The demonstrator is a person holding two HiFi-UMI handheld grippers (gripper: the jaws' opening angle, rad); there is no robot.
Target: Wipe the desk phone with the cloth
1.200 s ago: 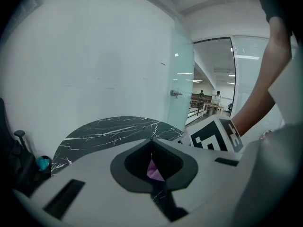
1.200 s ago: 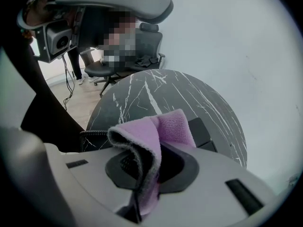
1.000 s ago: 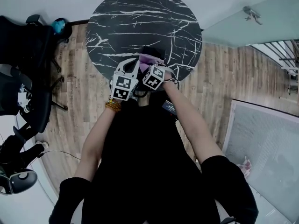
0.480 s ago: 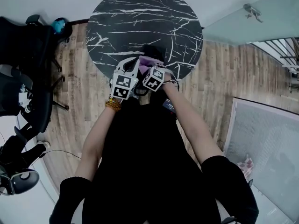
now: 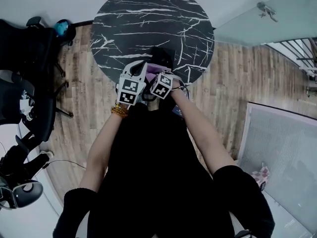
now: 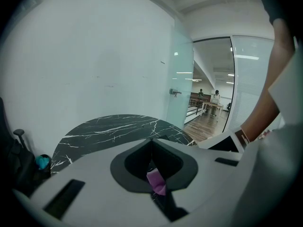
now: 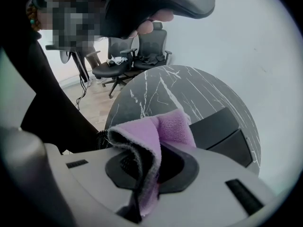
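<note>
A purple cloth (image 5: 156, 68) is bunched between my two grippers over the near edge of the round black marble table (image 5: 148, 19). My left gripper (image 5: 140, 67) is shut, with a scrap of the cloth (image 6: 156, 181) pinched in its jaws. Beside it, my right gripper (image 5: 157, 73) is shut on the cloth (image 7: 158, 129), which folds up over its jaws. The black desk phone (image 7: 222, 134) sits on the table just beyond the right gripper (image 7: 150, 161). In the head view the phone (image 5: 161, 55) is mostly hidden behind the grippers.
Black office chairs (image 5: 29, 48) stand to the left on the wooden floor (image 5: 233, 78). A white wall and a glass partition (image 6: 182, 79) lie beyond the table. A grey panel (image 5: 282, 157) lies at the right.
Both grippers stay together at the table's near edge, still holding the cloth. The right one has dipped very slightly.
</note>
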